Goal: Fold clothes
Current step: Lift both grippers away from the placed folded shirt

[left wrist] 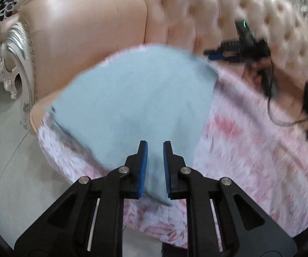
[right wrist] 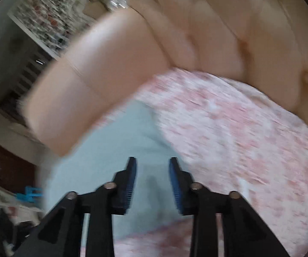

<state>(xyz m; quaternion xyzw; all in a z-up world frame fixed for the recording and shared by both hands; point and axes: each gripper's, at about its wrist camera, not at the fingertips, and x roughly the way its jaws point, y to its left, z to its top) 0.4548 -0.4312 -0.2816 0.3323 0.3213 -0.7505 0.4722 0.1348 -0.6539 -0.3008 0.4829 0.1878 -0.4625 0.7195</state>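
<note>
left gripper [left wrist: 155,144]: fingers parted; right gripper [right wrist: 152,160]: fingers parted, apparently empty

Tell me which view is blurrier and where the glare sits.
Right wrist view: heavier motion smear across the pink patterned blanket and sofa armrest; only the right tool is crisp. Left wrist view: sharper, light blue cloth slightly soft-edged, glare on the glossy armrest.

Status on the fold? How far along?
Done: the blue cloth lies spread flat on the pink blanket on the sofa; no fold line shows, though both views are blurred. In hand: nothing. Left tongs and right tongs hover open over the cloth, clamping nothing. Left: grip an edge and make the folds, probably all of them.
</note>
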